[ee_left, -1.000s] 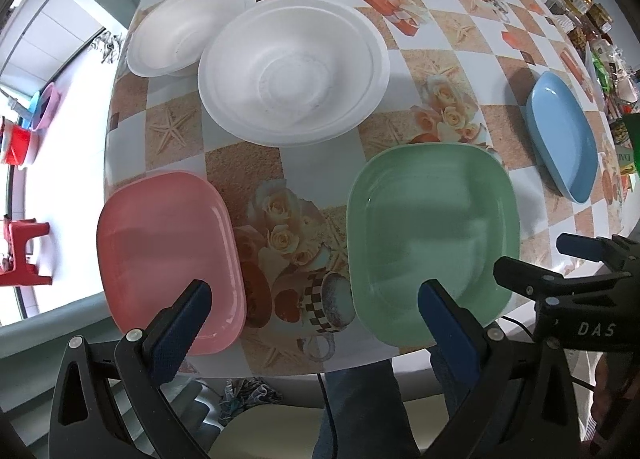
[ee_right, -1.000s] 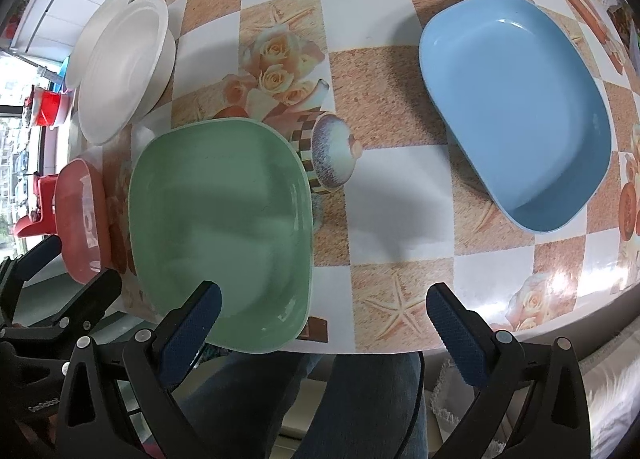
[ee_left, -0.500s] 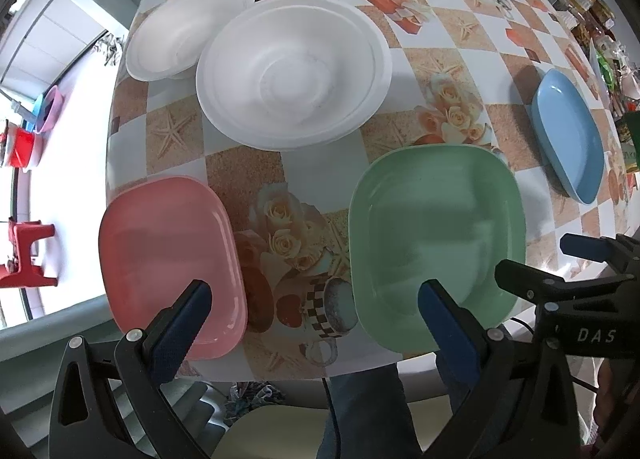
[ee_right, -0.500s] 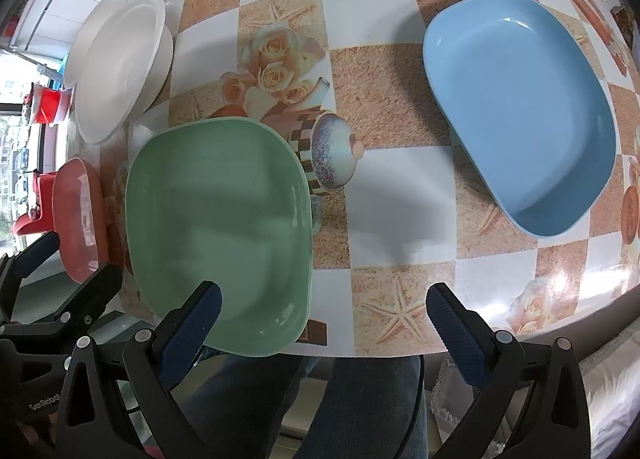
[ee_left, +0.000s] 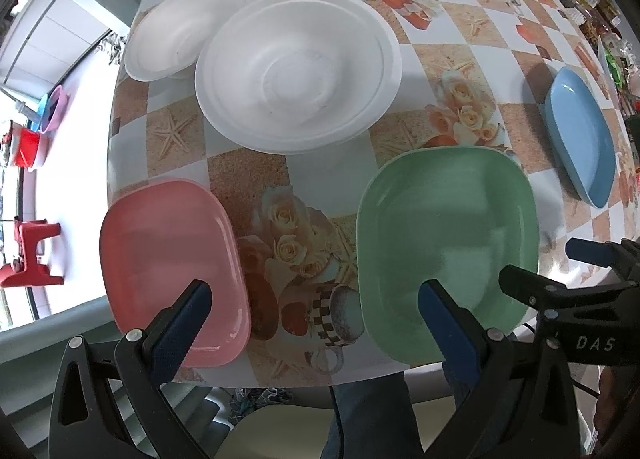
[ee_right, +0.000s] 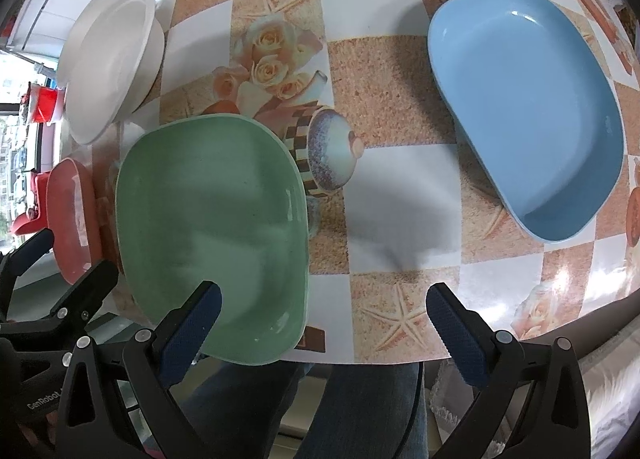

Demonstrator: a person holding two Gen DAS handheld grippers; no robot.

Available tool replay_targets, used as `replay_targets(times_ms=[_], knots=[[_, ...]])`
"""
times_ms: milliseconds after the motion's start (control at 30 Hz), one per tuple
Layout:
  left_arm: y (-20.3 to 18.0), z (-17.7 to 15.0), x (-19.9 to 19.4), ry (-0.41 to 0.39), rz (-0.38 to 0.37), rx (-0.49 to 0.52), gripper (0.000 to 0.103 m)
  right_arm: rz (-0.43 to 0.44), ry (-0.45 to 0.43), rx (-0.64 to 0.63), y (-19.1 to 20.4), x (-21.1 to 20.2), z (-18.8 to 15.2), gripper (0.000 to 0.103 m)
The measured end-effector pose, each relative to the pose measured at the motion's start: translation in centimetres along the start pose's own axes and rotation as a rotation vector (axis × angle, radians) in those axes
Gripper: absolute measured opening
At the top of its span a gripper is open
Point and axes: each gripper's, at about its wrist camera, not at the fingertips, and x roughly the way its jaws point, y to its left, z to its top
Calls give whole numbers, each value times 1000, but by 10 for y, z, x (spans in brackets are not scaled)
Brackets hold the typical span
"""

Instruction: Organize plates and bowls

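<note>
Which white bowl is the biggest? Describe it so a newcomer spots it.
On the checkered floral tablecloth, find the three white foam bowls at the far left. The biggest white foam bowl sits nearest the green square plate, its rim overlapping the mid-sized bowl beside it.

Readable lettering on the 2 tools

In the left wrist view, white letters "DAS" stand on the black body of the right tool (ee_left: 592,255) at the lower right edge. In the right wrist view, small white print reading roughly "GenRobot" stands on the black body of the left tool (ee_right: 60,259) at the lower left.
</note>
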Motion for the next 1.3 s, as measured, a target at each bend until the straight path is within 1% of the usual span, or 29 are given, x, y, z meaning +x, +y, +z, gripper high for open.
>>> replay_targets(times_ms=[67, 100, 167, 200, 267, 300, 333, 367, 400, 433, 500, 533, 600, 633, 667, 700, 733, 967, 1000, 1033, 1100, 1167, 1200, 1300], knots=[[-4, 8, 11, 0, -23, 2, 103, -10, -3, -1, 0, 1, 0, 103], [4, 5, 10, 0, -25, 0, 103, -13, -4, 1, 0, 0, 1, 103], [12, 3, 6, -18, -8, -8, 103, -28, -8, 2, -1, -2, 5, 103], [10, 7, 9, -8, -15, -7, 103, -28, -9, 1, -1, -3, 5, 103], [22, 6, 10, -1, -19, -9, 103, -17, -10, -1, -3, -4, 6, 103], [21, 9, 17, 18, -35, -5, 103, -17, -8, 0, -3, -4, 6, 103], [19, 11, 17, 17, -34, -5, 103, -65, -2, 5, -2, -4, 6, 103], [22, 10, 19, 23, -37, -4, 103, -60, -4, 5, -3, -4, 6, 103], [16, 12, 24, 39, -48, -1, 103, -24, -14, 2, -4, -5, 8, 103], [5, 14, 25, 45, -47, 0, 103, -18, -16, 0, -5, -6, 9, 103], [11, 18, 20, 26, -30, -5, 103, -11, -16, 1, -4, -7, 10, 103], [0, 22, 23, 38, -35, -4, 103, -6, -16, 1, -4, -6, 9, 103], [-2, 27, 30, 59, -45, -1, 103, 9, -20, -1, -4, -7, 10, 103], [-16, 31, 30, 63, -41, -2, 103, 44, -27, -5, -4, -6, 9, 103], [-23, 32, 31, 66, -39, -3, 103, 52, -28, -6, -3, -6, 10, 103], [-19, 32, 32, 67, -40, -3, 103, 55, -28, -7, -3, -6, 10, 103], [-29, 35, 39, 81, -49, 0, 103, 56, -26, -7, -2, -5, 11, 103], [-31, 45, 46, 92, -46, -5, 103, 48, -25, -10, 1, -6, 14, 103], [-39, 45, 44, 101, -44, -4, 103, 49, -26, -9, 1, -7, 14, 103], [-50, 46, 49, 88, -41, -8, 103, 49, -26, -10, 1, -7, 15, 103], [-49, 48, 50, 86, -38, -9, 103, 48, -25, -12, 2, -8, 15, 103], [-62, 45, 45, 119, -38, -3, 103, 43, -23, -12, 2, -8, 16, 103], [-64, 47, 48, 105, -34, -6, 103, 43, -22, -13, 2, -7, 17, 103], [-69, 45, 50, 123, -31, -1, 103, 31, -12, -13, 2, -5, 17, 103]])
